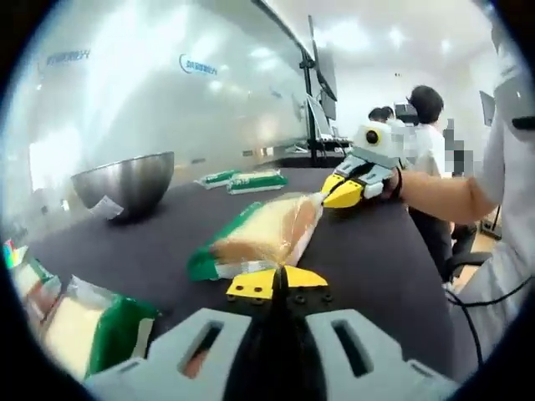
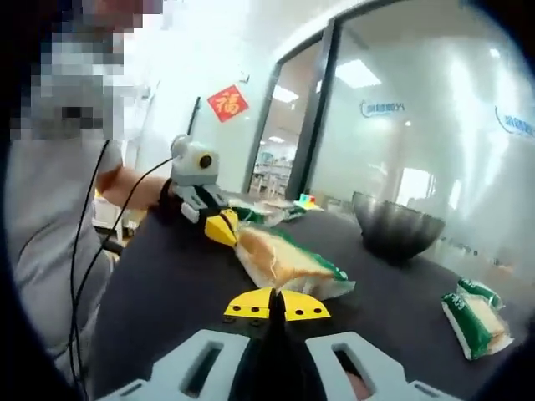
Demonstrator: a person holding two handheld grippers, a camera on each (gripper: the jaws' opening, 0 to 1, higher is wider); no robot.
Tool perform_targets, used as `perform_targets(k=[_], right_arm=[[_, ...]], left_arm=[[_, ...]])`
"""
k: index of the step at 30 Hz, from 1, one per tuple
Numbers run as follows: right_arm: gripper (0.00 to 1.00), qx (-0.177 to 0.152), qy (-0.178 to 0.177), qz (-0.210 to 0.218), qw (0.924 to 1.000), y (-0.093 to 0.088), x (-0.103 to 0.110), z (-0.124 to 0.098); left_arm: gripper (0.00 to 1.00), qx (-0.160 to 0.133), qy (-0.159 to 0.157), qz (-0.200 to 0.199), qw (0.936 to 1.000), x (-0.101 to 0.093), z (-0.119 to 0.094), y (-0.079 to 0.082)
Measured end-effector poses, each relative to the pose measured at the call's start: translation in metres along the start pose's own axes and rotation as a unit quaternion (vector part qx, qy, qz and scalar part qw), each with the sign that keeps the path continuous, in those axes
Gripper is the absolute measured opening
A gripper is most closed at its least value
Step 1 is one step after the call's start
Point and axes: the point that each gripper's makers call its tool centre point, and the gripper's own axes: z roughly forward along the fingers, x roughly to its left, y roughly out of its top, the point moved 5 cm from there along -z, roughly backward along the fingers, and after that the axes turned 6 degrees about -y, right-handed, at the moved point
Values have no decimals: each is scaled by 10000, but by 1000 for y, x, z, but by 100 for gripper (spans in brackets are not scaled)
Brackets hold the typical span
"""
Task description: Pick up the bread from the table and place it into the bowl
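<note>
L tool (image 1: 276, 282): jaws together, yellow tips meet in a line, right at near end of the bread (image 1: 269, 232). We can't tell if they nip the wrapper.
R tool (image 2: 276, 305): jaws together too, tips just at the pack's edge in its own view. In left gripper view we see it at the pack's far end, tip touching the wrapper; pinch or not, we can't tell.
Bread: sliced loaf in clear bag w/ green ends, on the bench (image 1: 368, 259) btwn the two tools, long axis running from one tool to the other.
Bowl (image 1: 125, 185): steel, upright, on bench, well apart from the bread, near the glass wall (image 1: 167, 83). White tag on its side.
Other packs: two green-white ones (image 1: 244, 180) beyond the bowl; one more (image 1: 88, 327) near the L tool at bench edge; one (image 2: 475, 320) lying apart in right gripper view.
Bench: dark top.
People: hand on the R tool, white sleeve; a few others standing far back by monitors (image 1: 324, 79).
Wall: red sign (image 2: 227, 103) by the door in right gripper view.
</note>
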Motion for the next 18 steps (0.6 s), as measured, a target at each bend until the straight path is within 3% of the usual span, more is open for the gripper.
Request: perform_targets(k=[2, 4, 7, 10, 13, 15, 18], right_arm=[[0, -378, -129, 120, 9991, 17, -1, 2], [0, -569, -316, -41, 9979, 32, -9, 5], [0, -871, -444, -179, 9950, 62, -34, 18], [0, -1147, -722, -495, 9895, 95, -66, 37], [0, -1172, -921, -756, 9859, 118, -97, 60], [0, -1236, -1058, -912, 9825, 136, -125, 77], [0, -1377, -1384, -1055, 9751, 159, -174, 106]], left_arm=[[0, -202, 77, -107, 9997, 7, -3, 16], [0, -514, 278, 171, 9981, 16, -9, 38], [0, -755, 514, 421, 9949, 35, -12, 73], [0, -991, 834, 778, 9885, 62, -12, 112], [0, -1159, 1197, 1105, 9798, 96, -7, 146], [0, -1297, 1406, 1227, 9738, 125, -1, 174], [0, -1395, 1625, 1364, 9672, 159, 11, 203]])
